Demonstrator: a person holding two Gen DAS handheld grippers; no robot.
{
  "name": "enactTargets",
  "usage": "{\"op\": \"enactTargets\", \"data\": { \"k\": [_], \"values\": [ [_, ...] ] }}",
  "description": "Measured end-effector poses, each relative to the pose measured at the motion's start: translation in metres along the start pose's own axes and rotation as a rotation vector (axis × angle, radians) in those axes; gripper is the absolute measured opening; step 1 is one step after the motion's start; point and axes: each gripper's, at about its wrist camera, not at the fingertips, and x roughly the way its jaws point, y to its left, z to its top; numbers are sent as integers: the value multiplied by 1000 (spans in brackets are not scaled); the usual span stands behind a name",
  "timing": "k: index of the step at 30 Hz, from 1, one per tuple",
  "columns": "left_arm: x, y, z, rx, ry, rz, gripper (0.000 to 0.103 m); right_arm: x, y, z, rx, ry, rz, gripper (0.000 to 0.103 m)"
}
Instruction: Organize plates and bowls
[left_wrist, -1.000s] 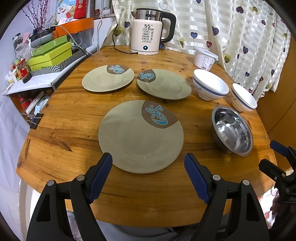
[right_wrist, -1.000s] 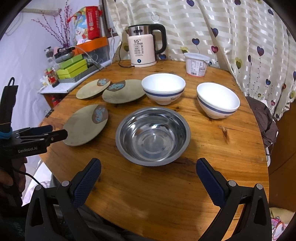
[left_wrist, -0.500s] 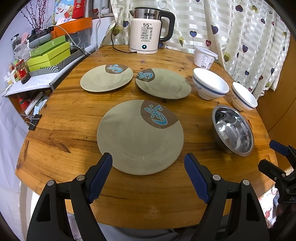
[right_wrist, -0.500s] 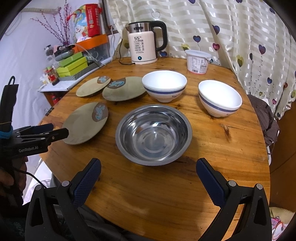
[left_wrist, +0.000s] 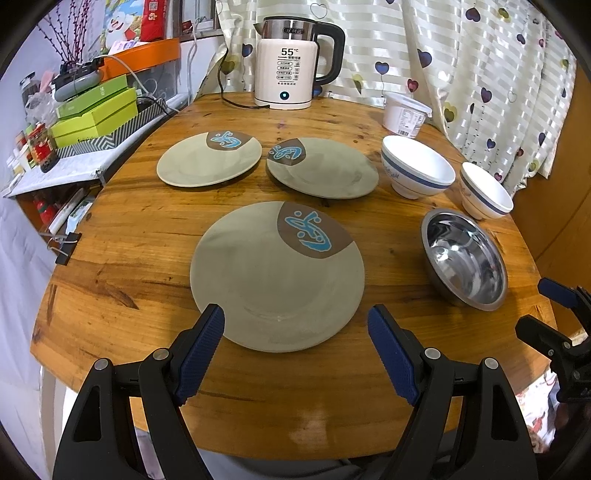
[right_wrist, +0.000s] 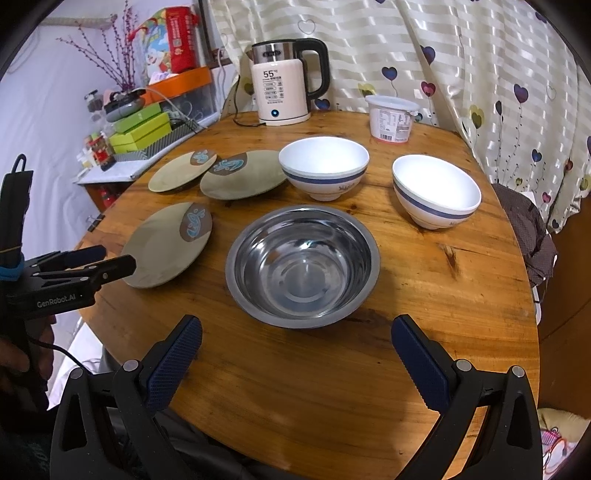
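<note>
Left hand-held gripper (left_wrist: 295, 332) wide, empty; near plate (left_wrist: 277, 275) lies straight ahead, rim between jaws. Right hand-held gripper (right_wrist: 295, 343) wide, faces steel bowl (right_wrist: 303, 266)

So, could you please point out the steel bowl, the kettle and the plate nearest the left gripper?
steel bowl (right_wrist: 302, 266), right wrist view, on its inner bottom.
kettle (left_wrist: 287, 75), left wrist view, on its cream body.
nearest plate (left_wrist: 266, 291), left wrist view, on its plain green middle.

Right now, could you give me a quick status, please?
Left claw open, right claw open, both empty. Three plates, three bowls unstacked. Nothing blocking.
</note>
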Motion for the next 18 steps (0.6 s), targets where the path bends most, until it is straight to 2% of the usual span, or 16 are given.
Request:
{"op": "enactTargets", "data": {
  "k": [18],
  "values": [
    [0, -3, -1, 1, -1, -6, 80, 1, -1, 0, 4, 3, -2, 103]
  ]
}}
